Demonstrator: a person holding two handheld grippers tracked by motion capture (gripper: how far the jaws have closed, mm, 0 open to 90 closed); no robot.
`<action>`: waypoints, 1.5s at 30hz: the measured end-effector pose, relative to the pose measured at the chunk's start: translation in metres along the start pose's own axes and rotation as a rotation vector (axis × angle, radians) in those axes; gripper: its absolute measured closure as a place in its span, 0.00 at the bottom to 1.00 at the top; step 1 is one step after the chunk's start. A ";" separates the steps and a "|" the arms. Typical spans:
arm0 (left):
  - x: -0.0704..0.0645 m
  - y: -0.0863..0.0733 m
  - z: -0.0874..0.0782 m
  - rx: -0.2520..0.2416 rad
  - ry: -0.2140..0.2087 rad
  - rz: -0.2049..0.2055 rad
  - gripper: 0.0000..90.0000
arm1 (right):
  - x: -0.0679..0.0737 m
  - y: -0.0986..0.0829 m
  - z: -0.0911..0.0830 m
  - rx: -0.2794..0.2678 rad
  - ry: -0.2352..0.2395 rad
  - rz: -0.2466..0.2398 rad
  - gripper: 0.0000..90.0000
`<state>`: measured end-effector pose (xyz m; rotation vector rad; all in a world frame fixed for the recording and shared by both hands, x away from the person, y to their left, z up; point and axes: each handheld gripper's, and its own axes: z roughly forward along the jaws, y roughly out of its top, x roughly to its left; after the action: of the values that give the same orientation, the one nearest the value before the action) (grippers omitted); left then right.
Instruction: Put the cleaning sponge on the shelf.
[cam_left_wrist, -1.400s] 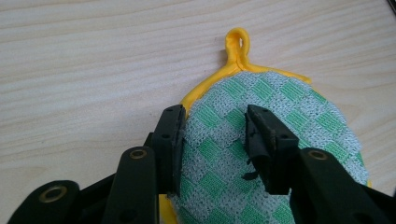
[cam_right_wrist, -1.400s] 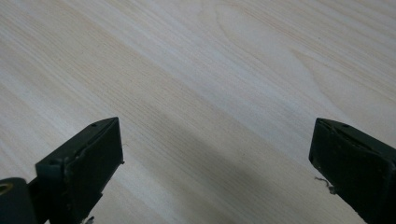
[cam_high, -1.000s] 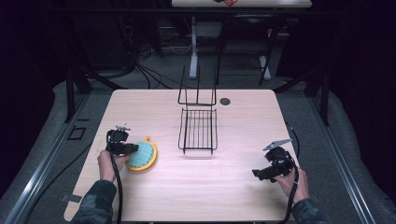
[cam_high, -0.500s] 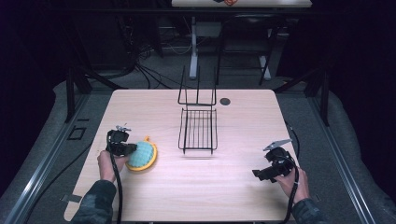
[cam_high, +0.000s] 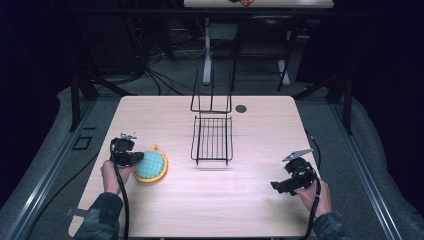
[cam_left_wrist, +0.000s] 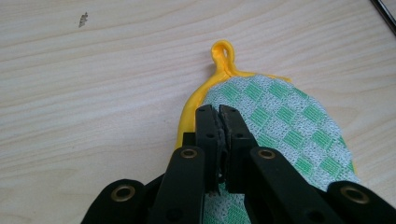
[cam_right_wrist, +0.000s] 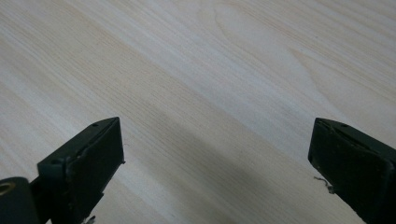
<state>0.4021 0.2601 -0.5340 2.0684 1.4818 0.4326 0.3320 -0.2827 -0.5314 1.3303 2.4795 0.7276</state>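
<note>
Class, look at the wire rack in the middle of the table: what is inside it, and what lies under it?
Nothing lies in the rack; through its wires the bare table shows beneath. The potholder lies apart, to its left, pinched by the left gripper.

The table (cam_high: 210, 195) is being viewed from above and behind the person's side, the high view facing forward and down from well off, with both forearms entering at its bottom edge. The left gripper view is being taken from very near, along closed jaws, with a green-checked pot holder (cam_left_wrist: 285, 121) lying under and ahead of them; the same pot holder (cam_high: 150, 166) is being shared with the high view. The right gripper view is being taken close above bare wood (cam_right_wrist: 196, 84), seen between and beyond widely parted jaws.
</note>
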 end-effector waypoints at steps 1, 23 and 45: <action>0.000 0.000 -0.001 -0.009 0.002 -0.002 0.97 | 0.000 0.000 0.000 0.001 0.000 0.000 0.03; -0.008 0.008 -0.031 -0.085 -0.041 0.027 0.98 | -0.001 0.000 0.000 0.004 -0.002 0.000 0.03; -0.022 0.019 -0.053 -0.159 -0.104 0.041 0.98 | 0.000 0.000 0.000 0.002 -0.007 -0.001 0.03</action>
<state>0.3795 0.2479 -0.4792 1.9683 1.3033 0.4377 0.3317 -0.2829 -0.5317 1.3296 2.4765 0.7193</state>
